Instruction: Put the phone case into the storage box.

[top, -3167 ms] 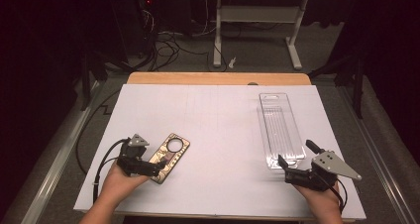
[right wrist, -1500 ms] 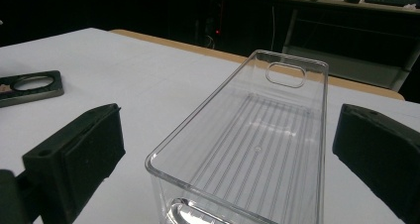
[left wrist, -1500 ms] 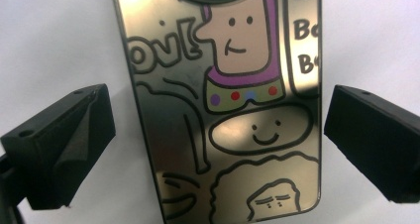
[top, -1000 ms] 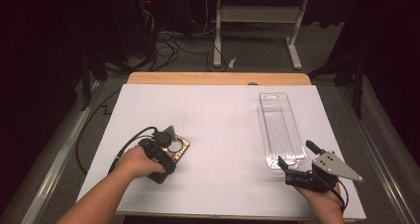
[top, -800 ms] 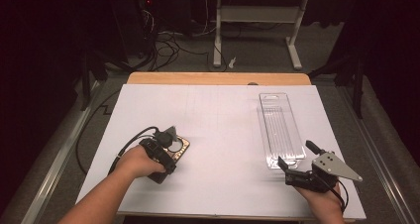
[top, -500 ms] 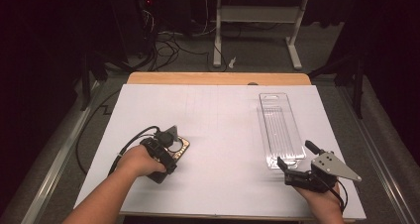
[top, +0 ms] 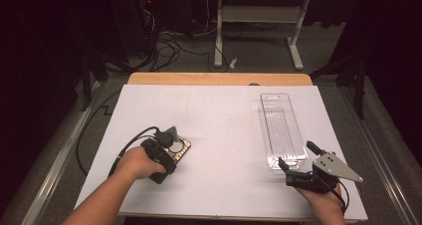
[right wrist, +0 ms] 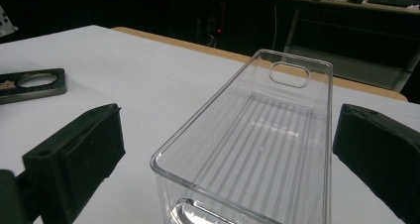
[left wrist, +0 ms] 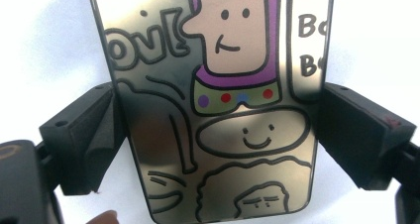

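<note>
The counter (top: 224, 115) is covered by a white sheet, with a strip of bare wood seen along its far edge. On the right half a clear plastic tray (top: 281, 130) is laid lengthwise, its open side up, its floor ribbed and a slot handle cut in its far end wall. On the left half, near the front, a phone case (left wrist: 213, 110) printed with cartoon figures is laid flat on the white sheet, its camera-hole end pointed away from the person.

The left gripper (top: 166, 153) is held low over the case by the left hand (top: 137, 163). In the left gripper view the case is seen between the two jaws, which have just been closing; the pads are set at its long edges, the left one right against the edge, and firm pressing cannot be told.

The right gripper (top: 293, 168) is held by the right hand (top: 323, 200) just in front of the near end of the tray. Its jaws are spread wide, one on each side of the tray's near end and clear of the walls, as seen in the right gripper view.
</note>
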Demonstrator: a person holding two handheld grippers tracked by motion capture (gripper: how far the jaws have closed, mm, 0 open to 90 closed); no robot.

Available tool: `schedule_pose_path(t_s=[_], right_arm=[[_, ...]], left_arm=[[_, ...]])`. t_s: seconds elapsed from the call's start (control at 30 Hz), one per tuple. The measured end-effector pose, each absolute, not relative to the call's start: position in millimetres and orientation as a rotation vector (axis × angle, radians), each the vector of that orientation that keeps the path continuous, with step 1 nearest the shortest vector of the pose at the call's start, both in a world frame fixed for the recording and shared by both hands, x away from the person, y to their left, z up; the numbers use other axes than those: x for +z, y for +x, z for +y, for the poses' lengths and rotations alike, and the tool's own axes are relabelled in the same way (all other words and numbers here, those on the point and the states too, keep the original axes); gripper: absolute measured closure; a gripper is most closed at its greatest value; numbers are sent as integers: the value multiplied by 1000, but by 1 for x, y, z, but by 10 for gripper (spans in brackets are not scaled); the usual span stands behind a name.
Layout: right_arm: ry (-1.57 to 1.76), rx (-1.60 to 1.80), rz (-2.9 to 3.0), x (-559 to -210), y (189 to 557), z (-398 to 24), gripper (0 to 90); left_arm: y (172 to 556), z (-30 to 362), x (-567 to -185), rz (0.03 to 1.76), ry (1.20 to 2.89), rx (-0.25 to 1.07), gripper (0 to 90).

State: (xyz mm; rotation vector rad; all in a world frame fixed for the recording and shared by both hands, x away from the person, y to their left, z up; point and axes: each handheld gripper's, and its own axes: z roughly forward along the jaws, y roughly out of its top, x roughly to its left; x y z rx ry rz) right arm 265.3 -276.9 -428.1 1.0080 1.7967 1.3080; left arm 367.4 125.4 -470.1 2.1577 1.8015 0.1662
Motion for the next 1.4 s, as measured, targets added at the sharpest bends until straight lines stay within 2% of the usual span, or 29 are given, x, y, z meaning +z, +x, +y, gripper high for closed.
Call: schedule_pose_path(t_s=[1.4], right_arm=[[1023, 1308, 1788, -430, 265, -278, 4]], left_arm=[[360, 138, -451, 1687, 2059, 172, 124]])
